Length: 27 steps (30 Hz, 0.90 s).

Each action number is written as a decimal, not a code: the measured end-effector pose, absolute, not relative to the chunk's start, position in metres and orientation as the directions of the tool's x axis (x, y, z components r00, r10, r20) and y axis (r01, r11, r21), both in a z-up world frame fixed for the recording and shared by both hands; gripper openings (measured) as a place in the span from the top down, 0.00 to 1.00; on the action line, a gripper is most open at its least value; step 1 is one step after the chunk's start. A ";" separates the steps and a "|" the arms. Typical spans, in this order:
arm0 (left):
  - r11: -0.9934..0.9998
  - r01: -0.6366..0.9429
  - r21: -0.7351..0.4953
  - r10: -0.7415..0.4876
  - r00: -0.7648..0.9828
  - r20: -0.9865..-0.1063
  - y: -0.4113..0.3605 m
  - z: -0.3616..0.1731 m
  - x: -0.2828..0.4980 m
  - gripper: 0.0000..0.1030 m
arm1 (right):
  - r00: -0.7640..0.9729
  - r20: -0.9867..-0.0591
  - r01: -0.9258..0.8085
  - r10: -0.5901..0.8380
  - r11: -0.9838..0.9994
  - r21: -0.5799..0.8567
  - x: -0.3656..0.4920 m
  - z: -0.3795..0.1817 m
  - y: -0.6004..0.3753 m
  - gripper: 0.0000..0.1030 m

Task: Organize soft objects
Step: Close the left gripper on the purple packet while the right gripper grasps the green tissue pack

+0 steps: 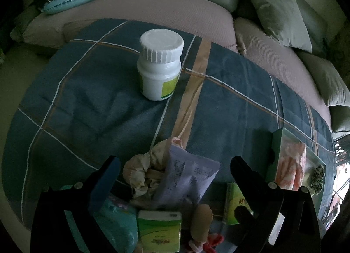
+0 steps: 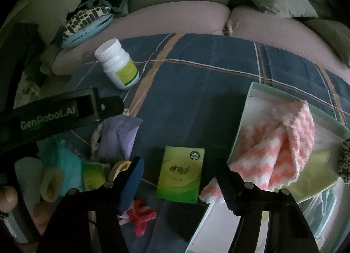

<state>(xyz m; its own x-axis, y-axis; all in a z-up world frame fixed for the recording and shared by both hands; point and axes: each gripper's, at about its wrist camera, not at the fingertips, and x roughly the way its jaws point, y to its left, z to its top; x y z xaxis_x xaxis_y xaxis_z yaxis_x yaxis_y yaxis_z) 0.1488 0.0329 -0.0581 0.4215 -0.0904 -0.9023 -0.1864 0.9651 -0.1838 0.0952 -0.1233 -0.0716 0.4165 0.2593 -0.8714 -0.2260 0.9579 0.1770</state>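
Note:
My left gripper [image 1: 175, 165] is open above a crumpled cream cloth [image 1: 142, 172] and a lilac soft pack [image 1: 188, 178] on the blue checked cloth. It also shows in the right wrist view [image 2: 109, 104], over the lilac pack [image 2: 120, 137]. My right gripper [image 2: 179, 170] is open and empty, above a green tissue pack [image 2: 180, 174]. A pink and white fuzzy sock [image 2: 282, 152] lies in the pale green box [image 2: 245, 122], hanging over its near wall. A red and pink fuzzy item [image 2: 140, 215] lies near my right gripper's left finger.
A white pill bottle [image 1: 160, 65] stands on the blue checked cloth [image 1: 87, 100]. A teal pack [image 1: 118, 222], a second green tissue pack [image 1: 159, 229] and a beige sock [image 1: 201, 220] lie near. A leopard-print item [image 1: 317, 178] sits in the box. Sofa cushions [image 1: 280, 17] lie behind.

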 end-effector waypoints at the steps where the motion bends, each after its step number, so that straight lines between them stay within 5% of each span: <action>1: 0.966 -0.182 -0.182 -0.091 0.419 -0.903 0.032 -0.059 0.149 0.02 | 0.414 -0.873 -0.229 0.259 0.957 0.176 0.095 -0.073 -0.122 0.33; 20: 0.966 -0.181 -0.187 -0.103 0.396 -0.912 0.024 -0.071 0.154 0.02 | 0.367 -0.893 -0.249 0.260 0.953 0.175 0.101 -0.090 -0.111 0.33; 27: 0.964 -0.186 -0.192 -0.104 0.399 -0.911 0.027 -0.072 0.154 0.02 | 0.333 -0.904 -0.246 0.269 0.950 0.193 0.106 -0.101 -0.108 0.42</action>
